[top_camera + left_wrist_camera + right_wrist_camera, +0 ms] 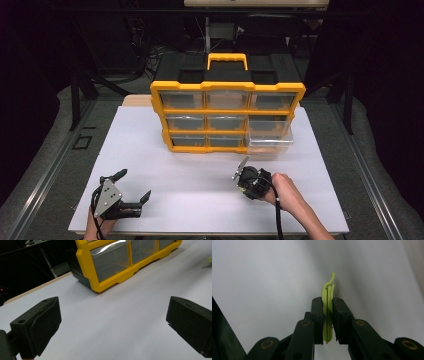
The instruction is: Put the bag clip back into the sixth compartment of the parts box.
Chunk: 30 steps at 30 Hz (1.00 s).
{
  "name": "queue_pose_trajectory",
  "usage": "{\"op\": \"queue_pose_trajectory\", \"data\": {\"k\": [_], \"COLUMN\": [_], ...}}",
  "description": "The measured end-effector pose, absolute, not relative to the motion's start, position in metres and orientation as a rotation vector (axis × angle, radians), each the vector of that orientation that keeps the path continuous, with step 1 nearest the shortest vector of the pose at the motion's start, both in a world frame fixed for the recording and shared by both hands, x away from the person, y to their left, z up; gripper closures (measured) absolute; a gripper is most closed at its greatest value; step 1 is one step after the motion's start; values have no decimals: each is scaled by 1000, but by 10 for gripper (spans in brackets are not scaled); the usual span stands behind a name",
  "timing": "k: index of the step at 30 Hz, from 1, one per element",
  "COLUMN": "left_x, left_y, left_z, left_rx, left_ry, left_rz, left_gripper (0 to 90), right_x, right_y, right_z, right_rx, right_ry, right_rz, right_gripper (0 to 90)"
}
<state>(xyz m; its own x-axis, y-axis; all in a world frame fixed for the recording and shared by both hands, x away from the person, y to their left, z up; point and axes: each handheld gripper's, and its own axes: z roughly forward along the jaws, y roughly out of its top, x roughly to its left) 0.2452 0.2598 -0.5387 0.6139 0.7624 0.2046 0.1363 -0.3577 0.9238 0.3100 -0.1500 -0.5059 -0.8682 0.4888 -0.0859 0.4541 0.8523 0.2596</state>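
A white counter sits in a dark room, and we work at its near edge. Nearest us, at the left, our left hand-held gripper lies low over the sheet with its jaws spread wide and nothing between them; it looks parked out of the way, aimed toward the organizer. To the right, our right hand-held gripper is pressed together on a thin yellow-green clip, pinching it flat by its lower half so that its curled tip stands clear above the jaws, a hold that we judge leaves the tip free to go in first. Farther back stands the yellow organizer with clear drawers, its handle up. Its bottom right drawer is pulled out toward us, probably to receive the clip. Behind, we make out cables and dark frames.
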Motion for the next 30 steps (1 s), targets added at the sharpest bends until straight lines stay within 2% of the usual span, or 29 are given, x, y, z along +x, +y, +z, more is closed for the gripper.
{"op": "queue_pose_trajectory", "data": {"k": [30], "left_x": [246], "left_y": [260], "left_z": [-539], "left_rx": [1844], "left_ry": [728], "left_rz": [795], "left_gripper": [0], "right_x": [311], "right_y": [-203], "right_z": [-496], "right_rx": [911], "right_ry": [2843], "right_rz": [310], "right_gripper": [800]}}
